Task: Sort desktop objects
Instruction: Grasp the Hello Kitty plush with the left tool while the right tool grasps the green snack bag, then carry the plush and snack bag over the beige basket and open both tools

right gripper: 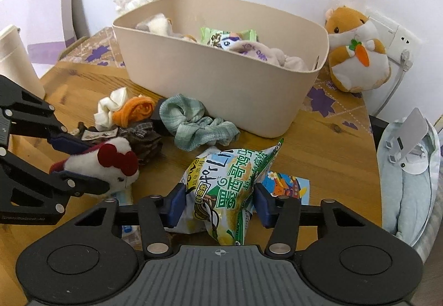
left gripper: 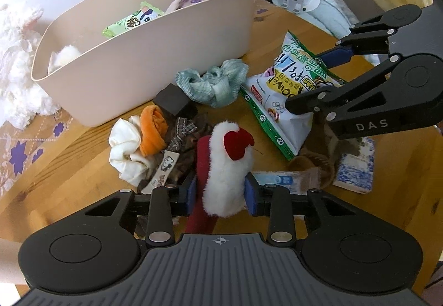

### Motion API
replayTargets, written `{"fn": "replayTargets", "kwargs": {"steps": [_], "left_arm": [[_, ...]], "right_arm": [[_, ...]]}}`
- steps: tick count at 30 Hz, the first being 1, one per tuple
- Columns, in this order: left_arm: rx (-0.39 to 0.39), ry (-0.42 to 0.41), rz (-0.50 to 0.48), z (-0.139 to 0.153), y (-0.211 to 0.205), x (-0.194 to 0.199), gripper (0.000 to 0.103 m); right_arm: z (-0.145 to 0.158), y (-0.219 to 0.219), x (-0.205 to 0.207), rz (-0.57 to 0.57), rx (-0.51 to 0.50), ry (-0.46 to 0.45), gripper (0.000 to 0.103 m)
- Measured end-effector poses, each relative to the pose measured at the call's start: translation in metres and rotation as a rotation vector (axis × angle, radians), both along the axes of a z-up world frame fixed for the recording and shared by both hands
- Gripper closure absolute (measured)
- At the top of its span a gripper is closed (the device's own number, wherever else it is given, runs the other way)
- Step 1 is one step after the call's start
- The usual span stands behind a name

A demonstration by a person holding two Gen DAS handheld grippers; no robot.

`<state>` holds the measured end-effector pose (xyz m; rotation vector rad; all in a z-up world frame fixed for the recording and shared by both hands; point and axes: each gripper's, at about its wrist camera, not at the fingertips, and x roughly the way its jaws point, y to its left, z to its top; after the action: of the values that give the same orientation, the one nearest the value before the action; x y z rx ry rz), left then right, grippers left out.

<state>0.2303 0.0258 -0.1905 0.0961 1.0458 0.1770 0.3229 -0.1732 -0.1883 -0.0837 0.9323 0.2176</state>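
the left gripper (left gripper: 220, 192) has its jaws clenched on a white plush toy with a red bow (left gripper: 225, 170), blue pads pressing its fur from both sides; the toy lies low at 6 o'clock in the left wrist view, over the pile of small things. the right gripper (right gripper: 218, 203) grips a green and white snack bag (right gripper: 221, 195), its jaws clamped on the crumpled foil at the bottom centre of the right wrist view. no earlier look is given, so only the present grip is told. a beige bin (right gripper: 221, 79) stands on the wooden surface (right gripper: 318, 162) at 12 o'clock from both grippers, already holding a green packet and soft items. between bin and grippers lie a teal scrunchie (right gripper: 193, 126), an orange scrunchie (right gripper: 135, 109), a white cloth (right gripper: 110, 106) and a dark brown bow (right gripper: 144, 137), bunched together. a hamster plush with a carrot (right gripper: 357, 54) sits against the wall at 2 o'clock of the bin.
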Motion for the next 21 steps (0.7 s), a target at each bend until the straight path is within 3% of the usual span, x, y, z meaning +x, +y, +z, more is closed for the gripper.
{"fn": "replayTargets", "kwargs": {"steps": [21], "left_arm": [[0.009,-0.105,0.02,0.05,0.013,-0.024,0.068]], "right_arm": [[0.064,-0.031,-0.024,-0.025,0.01,-0.164,0.055]]}}
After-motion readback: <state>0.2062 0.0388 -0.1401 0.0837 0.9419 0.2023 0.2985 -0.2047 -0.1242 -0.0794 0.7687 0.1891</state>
